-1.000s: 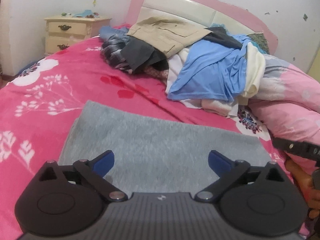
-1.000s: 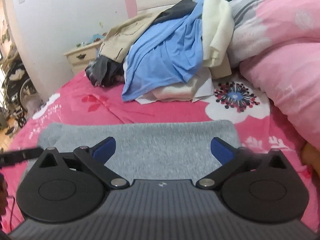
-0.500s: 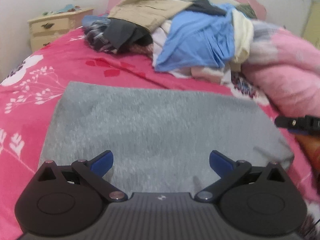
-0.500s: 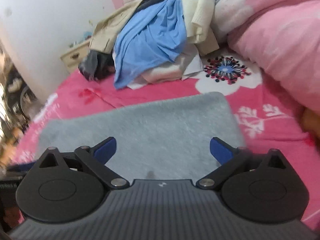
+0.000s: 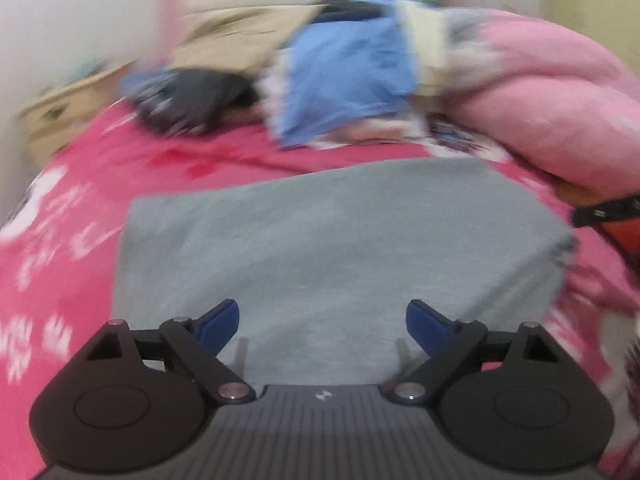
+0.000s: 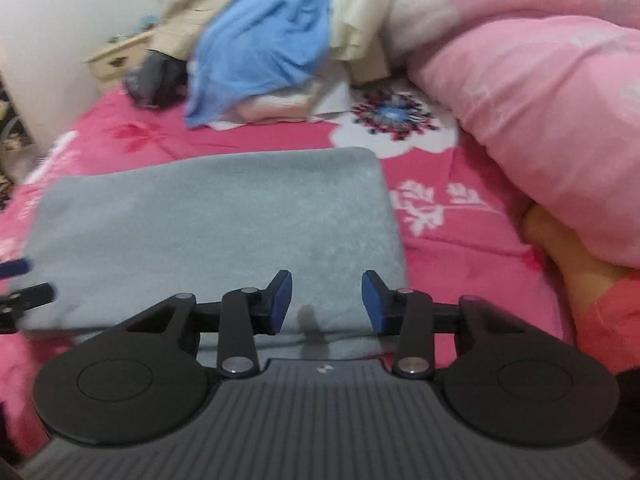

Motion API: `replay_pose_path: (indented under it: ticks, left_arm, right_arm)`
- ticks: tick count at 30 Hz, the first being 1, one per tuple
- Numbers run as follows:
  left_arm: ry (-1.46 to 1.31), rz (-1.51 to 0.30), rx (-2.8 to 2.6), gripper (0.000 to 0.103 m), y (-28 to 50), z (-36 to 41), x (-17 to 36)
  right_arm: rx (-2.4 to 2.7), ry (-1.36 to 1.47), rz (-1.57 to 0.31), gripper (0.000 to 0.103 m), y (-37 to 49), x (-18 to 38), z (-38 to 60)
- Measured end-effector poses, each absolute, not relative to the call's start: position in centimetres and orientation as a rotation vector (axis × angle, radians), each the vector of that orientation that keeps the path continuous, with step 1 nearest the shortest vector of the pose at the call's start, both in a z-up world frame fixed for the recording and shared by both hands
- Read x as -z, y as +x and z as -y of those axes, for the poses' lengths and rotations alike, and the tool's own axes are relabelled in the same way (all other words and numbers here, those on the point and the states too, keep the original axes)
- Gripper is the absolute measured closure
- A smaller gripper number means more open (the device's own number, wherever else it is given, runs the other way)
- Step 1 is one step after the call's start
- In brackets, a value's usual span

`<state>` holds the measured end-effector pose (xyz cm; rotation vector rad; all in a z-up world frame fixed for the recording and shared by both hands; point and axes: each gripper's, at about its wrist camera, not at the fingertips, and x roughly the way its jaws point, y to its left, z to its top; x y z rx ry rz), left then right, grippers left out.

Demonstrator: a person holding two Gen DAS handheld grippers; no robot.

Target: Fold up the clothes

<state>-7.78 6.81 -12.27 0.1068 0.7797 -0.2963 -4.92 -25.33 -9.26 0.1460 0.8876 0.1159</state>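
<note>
The gray cloth [image 6: 208, 224] lies flat on the pink bed [image 6: 248, 136], already folded into a thick, soft pad. It looks light and floppy, so grab its near edge. The right tongs [image 6: 326, 300] are closing over that edge. The left tongs [image 5: 322, 326] are wide, closing slowly, holding nothing.
</note>
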Motion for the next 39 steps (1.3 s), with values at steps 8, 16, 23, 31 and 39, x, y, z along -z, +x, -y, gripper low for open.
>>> replay_pose_path:
  ticks: [8,16,23,31,39]
  left_arm:
    - [0.338,-0.815,0.561,0.026,-9.0,-1.8,14.6]
    - [0.339,-0.813,0.562,0.068,-7.5,-0.7,16.5]
    - [0.174,-0.857,0.593,0.079,-5.6,-2.8,16.3]
    - [0.133,-0.877,0.603,0.078,-4.8,-3.2,16.4]
    - [0.17,-0.839,0.637,0.061,-5.4,-3.3,15.4]
  right_arm:
    - [-0.328,0.06,-1.023,0.065,-7.8,11.8,19.5]
    - [-0.347,0.009,-1.053,0.065,-7.9,12.9,16.7]
    - [-0.418,-0.311,-0.911,0.064,-9.5,12.8,13.2]
    - [-0.455,-0.67,-0.832,0.082,-10.1,15.5,10.0]
    - [-0.413,-0.243,-0.914,0.095,-7.1,12.8,13.8]
